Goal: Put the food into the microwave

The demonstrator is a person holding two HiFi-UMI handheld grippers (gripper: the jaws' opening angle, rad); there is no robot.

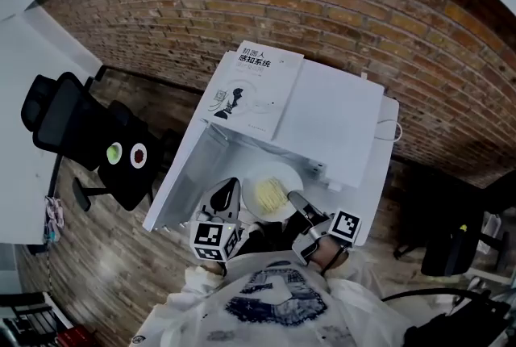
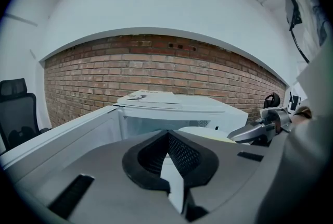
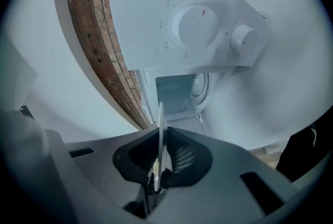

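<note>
I have the plate (image 1: 292, 178) carried between both tools, just in front of the open mouth of the microwave (image 1: 334, 123) and not yet inside it. The food (image 1: 269, 194), a pale yellow heap, sits in the plate's middle.

The left tool (image 1: 229, 194) is closed on the near-left rim, and its own view shows a sliver of white rim pinched between the pads. The right tool (image 1: 298, 200) is closed on the opposite rim. Its jaws stand only a crack apart, with the thin edge of the plate clamped between them. Beyond it I see the cavity and the two knobs (image 3: 195, 25) of the control panel.

The door (image 1: 184, 176) is swung wide out to the left, so the way in looks free. A book (image 1: 256, 85) lies on top of the microwave.

I judge the plate to be stiff, smooth and glossy. It won't flex, but the rim could slide in the pads, and a drop would likely break it. The food looks loose and light, so a tilt could send it toward the low side.

Opposite points on the rim seem the right place to hold, well clear of the food. Both tools should travel together and level. If one leads, the plate may twist out of the other's pinch. I would let the plate's base rest on the cavity floor before easing either grip.
</note>
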